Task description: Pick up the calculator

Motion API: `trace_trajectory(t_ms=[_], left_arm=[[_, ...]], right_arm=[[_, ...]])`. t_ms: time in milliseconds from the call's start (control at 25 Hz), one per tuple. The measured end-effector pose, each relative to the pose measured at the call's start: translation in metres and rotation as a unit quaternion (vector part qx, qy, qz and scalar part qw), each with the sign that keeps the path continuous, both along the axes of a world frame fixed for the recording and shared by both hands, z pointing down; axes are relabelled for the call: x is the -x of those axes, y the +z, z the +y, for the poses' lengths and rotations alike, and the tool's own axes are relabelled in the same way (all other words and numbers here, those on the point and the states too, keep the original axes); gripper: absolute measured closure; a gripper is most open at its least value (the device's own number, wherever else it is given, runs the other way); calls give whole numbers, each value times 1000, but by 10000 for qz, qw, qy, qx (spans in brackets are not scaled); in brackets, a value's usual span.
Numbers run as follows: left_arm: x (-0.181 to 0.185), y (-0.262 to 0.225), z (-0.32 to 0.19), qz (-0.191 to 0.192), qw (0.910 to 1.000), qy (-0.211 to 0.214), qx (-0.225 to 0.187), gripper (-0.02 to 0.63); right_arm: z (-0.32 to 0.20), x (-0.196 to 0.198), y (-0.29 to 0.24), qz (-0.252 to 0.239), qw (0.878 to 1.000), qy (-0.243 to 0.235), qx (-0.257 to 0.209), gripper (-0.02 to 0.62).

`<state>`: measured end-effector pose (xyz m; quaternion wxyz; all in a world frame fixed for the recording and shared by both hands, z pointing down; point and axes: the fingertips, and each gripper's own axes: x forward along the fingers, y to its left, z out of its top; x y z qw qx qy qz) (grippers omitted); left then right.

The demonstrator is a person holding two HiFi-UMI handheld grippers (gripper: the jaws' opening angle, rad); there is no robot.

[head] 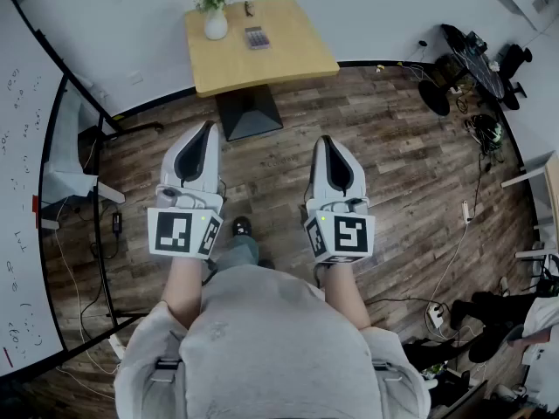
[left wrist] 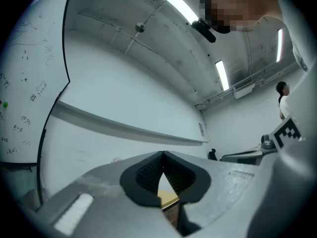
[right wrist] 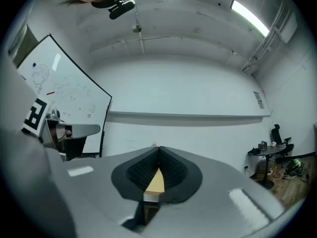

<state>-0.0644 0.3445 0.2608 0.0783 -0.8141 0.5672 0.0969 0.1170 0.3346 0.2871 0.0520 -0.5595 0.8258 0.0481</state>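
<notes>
Both tools were held out level over the wood floor (head: 393,164), well short of the worktop (head: 288,59).

Left tool (head: 208,127): jaws closed tip to tip, nothing between the pads; only a sliver of the yellow worktop showed through the gap behind the tips in the left gripper view.

Right tool (head: 325,140): jaws likewise closed and empty, with the same sliver of worktop behind them.

Calculator (head: 257,37): lay flat on the far part of the worktop, just right of a white vase (head: 215,26) of flowers and well apart from both tools. Its keys formed a grey block; any brand or print on it was too small to read. A small dark item (head: 250,9) lay beyond it, near the wall edge.

Writing: the whiteboard (head: 22,190) at the left carried scattered handwritten marks, some in red, none legible. The marker cubes (head: 183,232) bore black-and-white square patterns, no text.
</notes>
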Motion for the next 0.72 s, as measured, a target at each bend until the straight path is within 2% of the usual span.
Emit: trace_trajectory(t_ms=[720], left_arm=[[10,3,-39,-46,10000,29,51,601]], right_arm=[[-40,15,1,-31,10000,-26,-11,595]])
